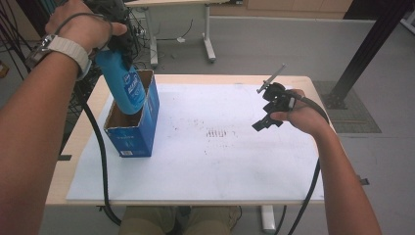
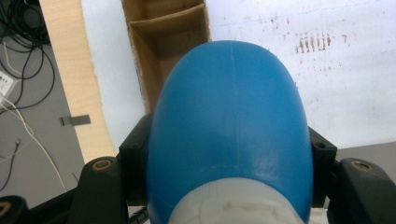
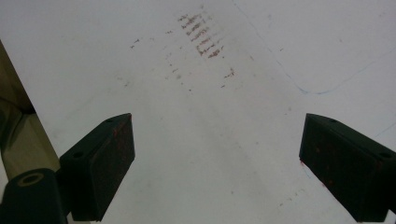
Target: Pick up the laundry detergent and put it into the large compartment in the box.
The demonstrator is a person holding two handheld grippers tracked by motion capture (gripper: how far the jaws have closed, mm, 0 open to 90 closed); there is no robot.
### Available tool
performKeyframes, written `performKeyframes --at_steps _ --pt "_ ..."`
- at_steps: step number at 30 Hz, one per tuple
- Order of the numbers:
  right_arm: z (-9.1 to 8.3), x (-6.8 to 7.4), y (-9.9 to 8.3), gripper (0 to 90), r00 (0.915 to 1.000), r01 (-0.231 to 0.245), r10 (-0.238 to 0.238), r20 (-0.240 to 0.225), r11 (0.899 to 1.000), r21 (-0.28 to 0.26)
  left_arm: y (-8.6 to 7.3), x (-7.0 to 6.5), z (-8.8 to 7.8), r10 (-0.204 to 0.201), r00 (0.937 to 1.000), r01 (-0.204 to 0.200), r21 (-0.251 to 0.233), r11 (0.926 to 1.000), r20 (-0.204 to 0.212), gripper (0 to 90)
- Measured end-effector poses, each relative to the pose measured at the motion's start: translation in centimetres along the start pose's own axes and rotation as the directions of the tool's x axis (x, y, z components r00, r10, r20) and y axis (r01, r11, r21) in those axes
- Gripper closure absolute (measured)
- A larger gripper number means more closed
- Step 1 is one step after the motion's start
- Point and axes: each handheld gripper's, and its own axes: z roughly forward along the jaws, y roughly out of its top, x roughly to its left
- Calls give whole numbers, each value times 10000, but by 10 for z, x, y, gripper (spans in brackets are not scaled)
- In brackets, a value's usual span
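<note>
A blue plastic bottle (image 1: 125, 85) with white print hangs bottom-down and tilted, its lower end at the open top of a blue cardboard box (image 1: 137, 134) on the left of the table. My left gripper (image 1: 119, 46) is shut on the bottle's upper part. In the left gripper view the bottle (image 2: 229, 116) bulges between the jaws of that gripper (image 2: 229, 161), and the box's brown compartments (image 2: 168, 42) lie beyond it. My right gripper (image 1: 265, 105) hovers open over the right of the white mat (image 1: 220, 161); in its own view the right gripper (image 3: 217, 158) holds nothing.
The wooden table's edge (image 1: 73, 147) shows left of the mat. A black cable (image 1: 101, 161) trails from the left gripper down the front edge. Brown smudges (image 3: 201, 35) mark the mat's middle. Desk legs (image 1: 208, 44) and a black post (image 1: 364, 51) stand behind the table.
</note>
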Motion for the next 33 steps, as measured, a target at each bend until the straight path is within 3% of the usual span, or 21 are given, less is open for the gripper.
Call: performKeyframes --at_steps 17,33 --pt "2 -1 3 104 10000 21 -21 -16 10000 68 4 12 3 -314 9994 315 93 9995 -118 380" --pt "3 -3 4 107 10000 -60 60 -8 9999 107 14 24 24 -549 9983 552 215 9982 -178 380"
